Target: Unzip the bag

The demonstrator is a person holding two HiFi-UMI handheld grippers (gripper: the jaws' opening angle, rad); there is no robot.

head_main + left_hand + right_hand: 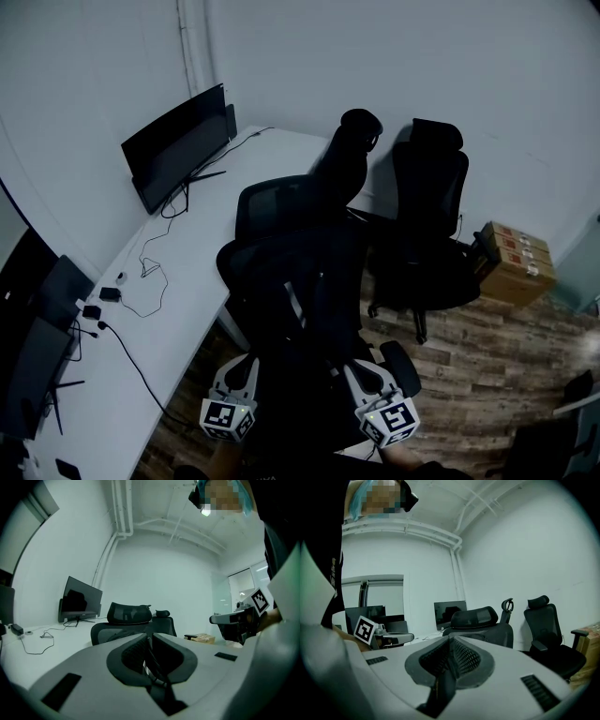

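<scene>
Left tool (pixel 244 367) near desk (pixel 192 305) edge

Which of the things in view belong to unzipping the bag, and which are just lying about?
Job: left hand-held gripper, shut; right hand-held gripper, shut; dark bulk between them, possibly the bag.
Lying about: monitor; desk cables; office chairs; cardboard boxes.

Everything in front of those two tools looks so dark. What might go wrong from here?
1. The left gripper and right gripper both have their fingers shut, and the dark bulk between them, probably the bag, blends into the black chair behind it. Its details are hard to make out, so a grab may miss.
2. A loose cable trails across the desk beside the left gripper. A wide swing might snag it.
</scene>
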